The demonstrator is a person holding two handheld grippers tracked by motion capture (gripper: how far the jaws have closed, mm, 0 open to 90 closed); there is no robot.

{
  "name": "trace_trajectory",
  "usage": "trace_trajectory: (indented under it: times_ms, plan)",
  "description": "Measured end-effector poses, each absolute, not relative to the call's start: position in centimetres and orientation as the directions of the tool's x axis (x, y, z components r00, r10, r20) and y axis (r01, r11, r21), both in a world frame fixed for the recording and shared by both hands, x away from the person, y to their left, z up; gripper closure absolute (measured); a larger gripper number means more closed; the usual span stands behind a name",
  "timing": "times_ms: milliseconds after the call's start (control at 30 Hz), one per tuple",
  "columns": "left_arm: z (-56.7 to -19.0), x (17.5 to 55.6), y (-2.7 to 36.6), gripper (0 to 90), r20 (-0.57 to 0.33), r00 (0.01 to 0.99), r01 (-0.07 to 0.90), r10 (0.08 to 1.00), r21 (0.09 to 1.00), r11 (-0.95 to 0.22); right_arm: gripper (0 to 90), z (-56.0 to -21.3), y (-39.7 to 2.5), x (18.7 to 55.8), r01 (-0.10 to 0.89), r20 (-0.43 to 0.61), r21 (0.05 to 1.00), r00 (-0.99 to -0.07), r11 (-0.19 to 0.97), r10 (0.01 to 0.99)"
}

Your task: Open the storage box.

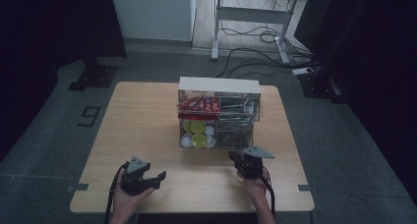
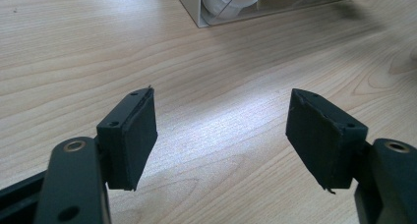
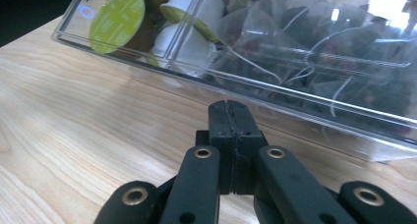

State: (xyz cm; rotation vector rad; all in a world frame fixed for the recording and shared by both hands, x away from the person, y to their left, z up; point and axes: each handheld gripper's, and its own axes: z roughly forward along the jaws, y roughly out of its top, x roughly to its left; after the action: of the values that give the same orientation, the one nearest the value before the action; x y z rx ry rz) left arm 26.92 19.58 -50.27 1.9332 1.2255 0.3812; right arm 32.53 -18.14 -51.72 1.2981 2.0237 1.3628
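1. Left claw: jaws spread wide apart, nothing between, low over bare wood near front edge of table.
2. Right claw: jaws pressed together, nothing between them, tip just short of the clear organizer box, not touching.
3. Clear organizer box at table centre, upright, toward far edge.
4. Front compartments: green-lidded white capsules on one side, tea bags with strings beside them.
5. Upper tier: red packets.
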Motion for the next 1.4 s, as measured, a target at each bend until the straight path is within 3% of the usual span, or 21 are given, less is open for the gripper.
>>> trace_trajectory:
  times_ms: [1400]
  plan:
    - [-50.4,27.0,19.5,27.0,-0.150,0.486,0.630,0.861,0.743,-0.226,89.4,-50.5,-18.4,32.0,0.447,0.165,0.891,-0.482,0.079,0.861]
